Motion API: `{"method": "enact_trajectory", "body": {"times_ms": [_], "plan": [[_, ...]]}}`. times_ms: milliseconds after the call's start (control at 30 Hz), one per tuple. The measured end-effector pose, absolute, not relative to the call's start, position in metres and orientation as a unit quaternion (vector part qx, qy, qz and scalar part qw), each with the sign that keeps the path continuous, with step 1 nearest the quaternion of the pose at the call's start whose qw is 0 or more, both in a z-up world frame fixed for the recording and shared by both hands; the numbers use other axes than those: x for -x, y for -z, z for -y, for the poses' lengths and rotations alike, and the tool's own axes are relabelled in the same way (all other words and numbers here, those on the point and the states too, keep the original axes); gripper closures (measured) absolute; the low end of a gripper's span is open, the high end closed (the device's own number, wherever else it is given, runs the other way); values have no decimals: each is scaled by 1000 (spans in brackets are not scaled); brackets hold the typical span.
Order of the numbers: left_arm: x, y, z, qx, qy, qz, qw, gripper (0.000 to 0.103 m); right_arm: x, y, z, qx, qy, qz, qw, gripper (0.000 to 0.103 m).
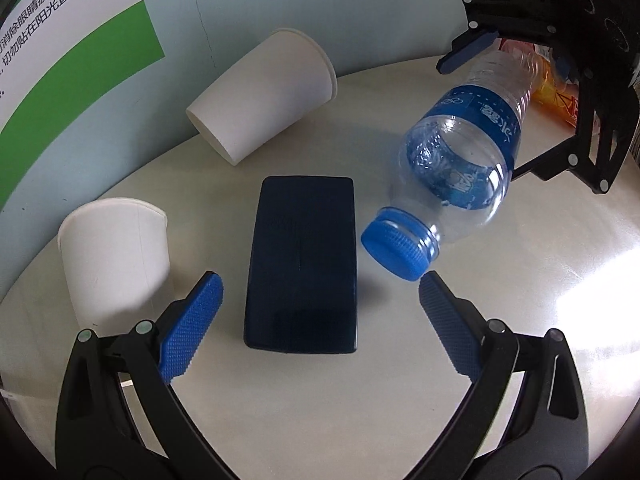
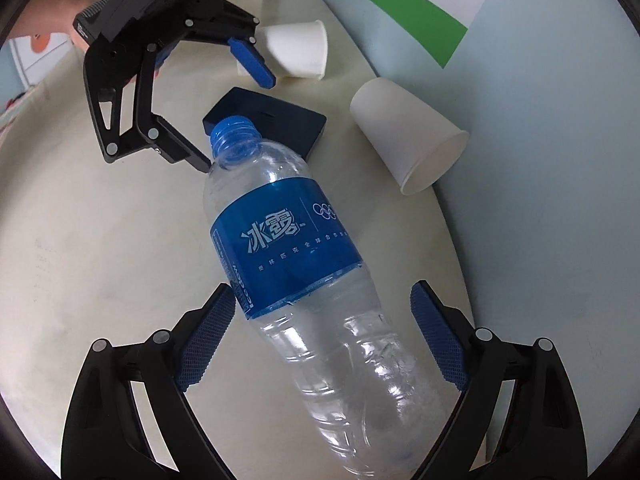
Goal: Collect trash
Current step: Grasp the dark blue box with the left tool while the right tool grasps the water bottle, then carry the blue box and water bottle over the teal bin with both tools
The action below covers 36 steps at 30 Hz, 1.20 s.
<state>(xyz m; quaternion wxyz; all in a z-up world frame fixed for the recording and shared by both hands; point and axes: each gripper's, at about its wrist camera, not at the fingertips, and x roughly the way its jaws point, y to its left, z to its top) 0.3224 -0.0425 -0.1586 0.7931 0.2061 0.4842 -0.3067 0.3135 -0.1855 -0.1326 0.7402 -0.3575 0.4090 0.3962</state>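
Note:
An empty clear plastic bottle (image 2: 304,280) with a blue label and blue cap lies between the fingers of my right gripper (image 2: 324,332). The jaws stand wide and do not seem to press it. In the left wrist view the bottle (image 1: 460,160) points cap-first toward my left gripper (image 1: 320,308), which is open and empty over a dark blue flat case (image 1: 304,264). Two white paper cups lie on their sides on the table: one near the wall (image 1: 264,96) (image 2: 408,136), one by the left finger (image 1: 116,256) (image 2: 298,50). My right gripper (image 1: 516,52) shows at the top right.
The round cream table (image 1: 520,280) stands against a pale blue wall with a green and white poster (image 1: 72,32). An orange snack wrapper (image 1: 556,88) lies behind the right gripper. The table edge runs close to the wall on the right (image 2: 452,232).

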Motion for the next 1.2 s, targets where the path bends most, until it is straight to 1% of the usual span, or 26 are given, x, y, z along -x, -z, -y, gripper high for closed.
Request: {"method": "enact_trajectory", "body": {"times_ms": [67,133,167,200,233,300,433,533,700,933,1200], "plan": [[-322,159,46,-214,314,-479,792,10,-314,137,184,355,-400,-420,734,28],[-322,161,52,-229,322,-471,788,27,-310,135,186,345,-409,-422,732,32],[-322,162,53,-231,324,-473,786,29,-308,134,187,344,-410,-423,731,33],[-322,161,53,-222,329,-473,787,41,-304,133,189,344,-411,-423,730,33],[-323,161,52,-212,335,-477,784,52,-301,132,191,342,-414,-424,730,36],[-319,161,53,-206,344,-477,782,53,-296,130,196,333,-413,-433,728,40],[-307,162,57,-206,336,-471,789,53,-289,125,213,287,-402,-457,740,40],[-304,160,55,-190,323,-480,793,53,-283,118,225,254,-396,-463,751,41],[-282,148,49,-198,318,-473,797,53,-274,105,237,224,-389,-463,764,41],[-254,116,29,-186,302,-455,817,53,-262,72,232,201,-388,-445,782,41],[-195,55,-16,-183,262,-411,854,53,-229,21,183,220,-416,-402,786,41]]}}
